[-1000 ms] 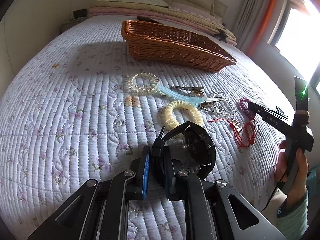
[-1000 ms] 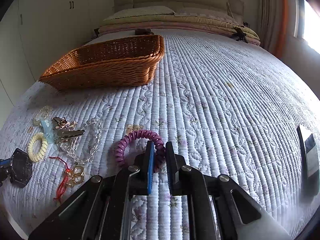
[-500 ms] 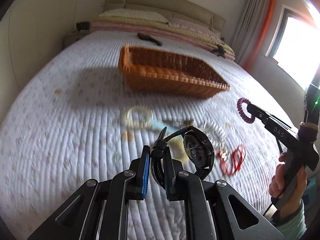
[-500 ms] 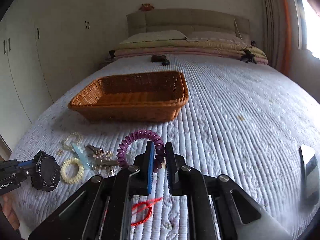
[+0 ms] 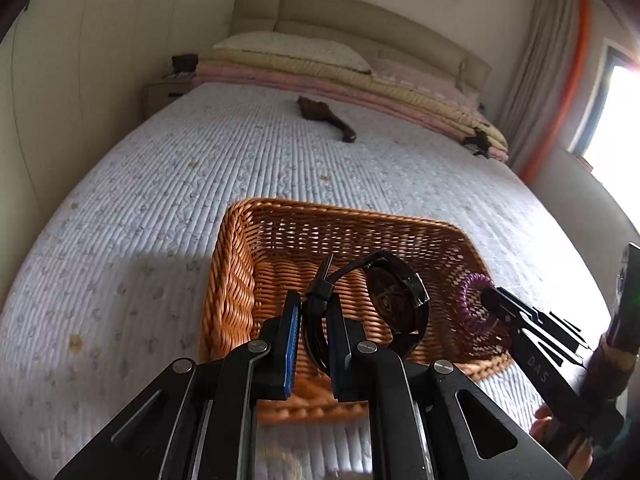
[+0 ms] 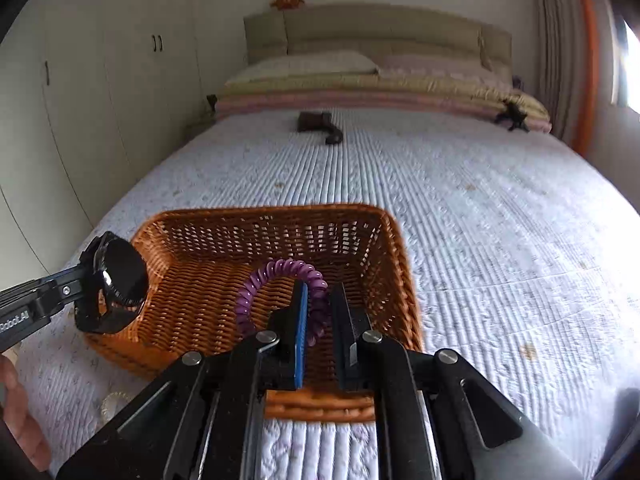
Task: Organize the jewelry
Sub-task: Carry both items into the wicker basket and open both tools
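Observation:
A brown wicker basket (image 5: 236, 264) (image 6: 404, 264) sits on the quilted bed, and it looks bare inside. My left gripper (image 5: 313, 316) is shut on the strap of a black wristwatch (image 5: 396, 300) and holds it above the basket's near half. The watch also shows in the right wrist view (image 6: 120, 276), at the basket's left rim. My right gripper (image 6: 320, 312) is shut on a purple spiral hair tie (image 6: 276, 276) and holds it over the basket. In the left wrist view the hair tie (image 5: 472, 300) hangs over the basket's right side.
A clear beaded bracelet (image 6: 114, 402) lies on the quilt (image 5: 120, 240) in front of the basket's near-left corner. A dark brown object (image 5: 326, 118) lies further up the bed. Folded blankets and pillows (image 6: 360, 84) are stacked at the headboard.
Both grippers have risen from the quilt and moved forward over the basket, carrying the watch and the hair tie. The other jewelry has dropped out of view below.

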The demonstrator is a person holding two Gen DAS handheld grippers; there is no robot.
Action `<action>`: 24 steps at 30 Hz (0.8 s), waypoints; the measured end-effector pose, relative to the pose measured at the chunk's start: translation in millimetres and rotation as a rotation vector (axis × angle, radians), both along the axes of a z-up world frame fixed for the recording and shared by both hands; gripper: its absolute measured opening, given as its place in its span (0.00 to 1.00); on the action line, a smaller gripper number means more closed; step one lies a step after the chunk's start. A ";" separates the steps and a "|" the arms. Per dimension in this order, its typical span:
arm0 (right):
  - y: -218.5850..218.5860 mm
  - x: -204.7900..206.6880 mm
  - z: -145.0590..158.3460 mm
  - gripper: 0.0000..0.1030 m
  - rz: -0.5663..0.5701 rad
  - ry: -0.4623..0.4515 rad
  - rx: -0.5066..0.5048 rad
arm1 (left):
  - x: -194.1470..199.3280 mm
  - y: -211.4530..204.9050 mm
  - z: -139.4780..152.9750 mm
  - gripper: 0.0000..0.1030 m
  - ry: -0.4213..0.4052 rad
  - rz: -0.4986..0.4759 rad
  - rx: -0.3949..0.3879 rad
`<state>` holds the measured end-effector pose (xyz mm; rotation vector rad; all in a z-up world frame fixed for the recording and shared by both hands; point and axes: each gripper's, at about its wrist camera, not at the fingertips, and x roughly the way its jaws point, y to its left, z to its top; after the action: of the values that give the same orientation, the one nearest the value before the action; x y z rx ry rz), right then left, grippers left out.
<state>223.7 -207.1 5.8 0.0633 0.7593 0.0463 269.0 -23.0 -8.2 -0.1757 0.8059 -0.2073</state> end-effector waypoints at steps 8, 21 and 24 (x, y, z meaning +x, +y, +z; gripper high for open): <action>1.7 37.0 -29.9 0.13 0.013 0.126 0.004 | 29.2 -9.8 -45.4 0.12 0.087 -0.001 0.060; -1.2 39.8 -41.0 0.14 0.009 0.128 0.025 | 11.3 -8.7 -26.5 0.43 -0.007 -0.029 0.060; -5.0 20.1 -27.6 0.14 0.021 0.082 0.042 | -7.8 -9.2 -6.9 0.43 -0.066 -0.044 0.058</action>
<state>243.9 -212.1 -21.9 0.0980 0.8408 0.0800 261.2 -32.2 -15.1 -0.0967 0.7500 -0.2296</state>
